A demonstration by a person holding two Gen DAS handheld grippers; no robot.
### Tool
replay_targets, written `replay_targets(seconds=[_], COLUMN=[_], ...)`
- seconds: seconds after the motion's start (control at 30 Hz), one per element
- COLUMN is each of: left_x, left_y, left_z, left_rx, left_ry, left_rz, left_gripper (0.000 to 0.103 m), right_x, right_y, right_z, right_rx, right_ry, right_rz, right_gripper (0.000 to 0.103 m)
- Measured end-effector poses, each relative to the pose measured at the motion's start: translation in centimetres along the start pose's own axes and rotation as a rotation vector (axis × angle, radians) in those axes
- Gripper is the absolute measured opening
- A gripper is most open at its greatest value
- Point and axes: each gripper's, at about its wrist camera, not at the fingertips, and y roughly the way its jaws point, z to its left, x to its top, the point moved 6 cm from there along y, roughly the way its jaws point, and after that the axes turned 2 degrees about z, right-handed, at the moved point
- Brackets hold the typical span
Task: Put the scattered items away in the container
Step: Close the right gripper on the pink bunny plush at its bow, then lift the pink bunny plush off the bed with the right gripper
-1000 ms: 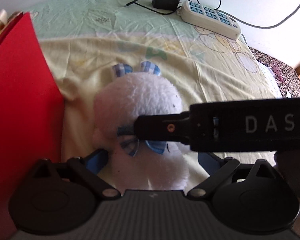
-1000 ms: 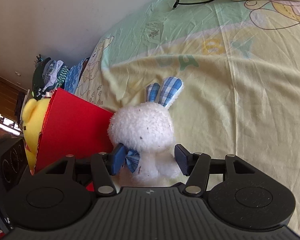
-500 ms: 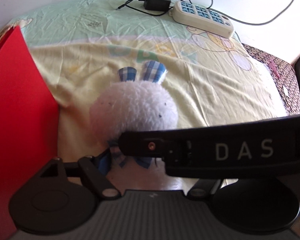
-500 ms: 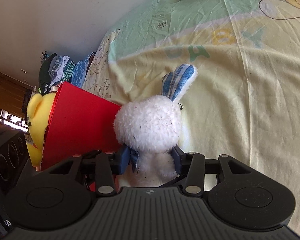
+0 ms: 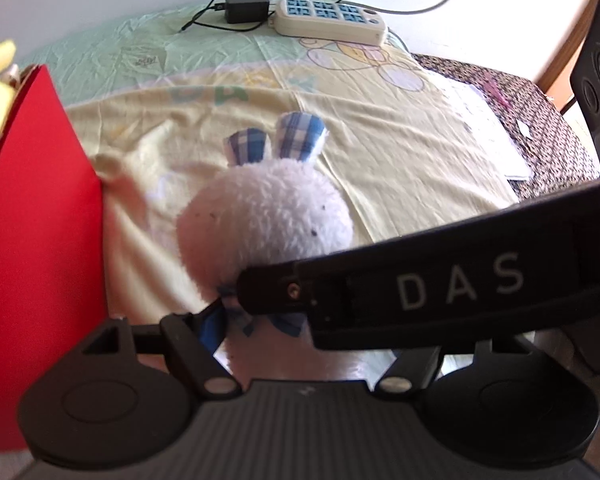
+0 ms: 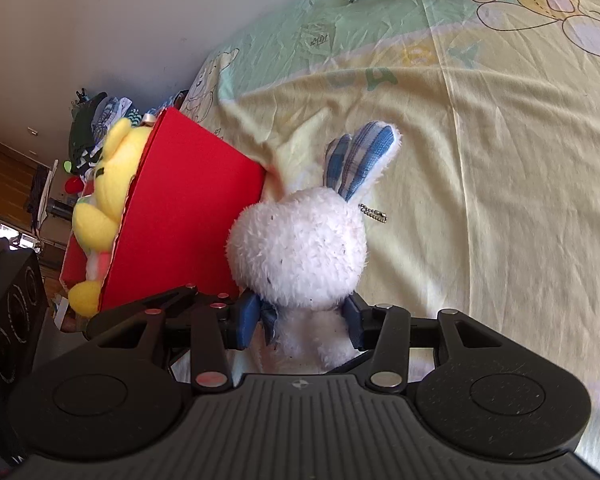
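Observation:
A white plush rabbit (image 6: 300,256) with blue checked ears and a blue bow is held at the neck between the blue pads of my right gripper (image 6: 302,318), lifted off the yellow sheet. It also shows in the left wrist view (image 5: 268,216), where the right gripper's black finger (image 5: 420,284) marked DAS crosses in front. My left gripper (image 5: 312,332) sits just behind the rabbit with its jaws spread wide on either side of it; its right finger is hidden. The red box (image 6: 188,216) stands to the left with a yellow plush (image 6: 108,184) in it.
A white power strip (image 5: 328,20) with a black adapter (image 5: 246,8) lies at the far edge of the bed by the wall. A patterned seat with papers (image 5: 496,136) is at the right. Black speakers (image 6: 8,312) stand beside the red box.
My right gripper has shut on the rabbit's neck and lifted it, so its head now stands upright and closer to the red box. The left gripper has drawn back a little.

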Motion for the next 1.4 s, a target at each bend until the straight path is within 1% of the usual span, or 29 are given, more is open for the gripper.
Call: replay_targets(seconds=[0.3, 0.53, 0.73, 0.87, 1.03, 1.2, 1.4], left_x=[-3.8, -6.8, -9.7, -12.0, -14.4, -16.6, -18.1], left_y=[-2.7, -4.9, -7.2, -8.6, -10.2, -11.5, -13.1], left_z=[0.4, 1.7, 3.9, 5.3, 7.9, 10.8, 14.2], left_rx=[-0.004, -0.051, -0.106, -0.131, -0.153, -0.151, -0.143], left_ry=[0.061, 0.150, 0.228, 0.287, 0.330, 0.353, 0.322], left_rz=[0.006, 0.003, 0.021, 0.030, 0.036, 0.045, 0.042], left_gripper=[0.074, 0.074, 0.074, 0.074, 0.074, 0.074, 0.074], right_x=[-3.4, -6.2, -8.8, -10.4, -12.3, -13.9, -14.7], right_y=[0.1, 0.4, 1.5, 2.4, 3.8, 5.7, 7.9], right_z=[2.8, 5.7, 8.9, 11.2, 13.9, 17.0, 20.3], right_rx=[-0.024, -0.071, -0.122, -0.156, -0.171, -0.174, -0.167], right_ry=[-0.010, 0.013, 0.061, 0.080, 0.116, 0.123, 0.091], right_rz=[-0.012, -0.051, -0.095, -0.101, -0.123, -0.126, -0.099], right_gripper=[0.048, 0.048, 0.049, 0.049, 0.049, 0.049, 0.049])
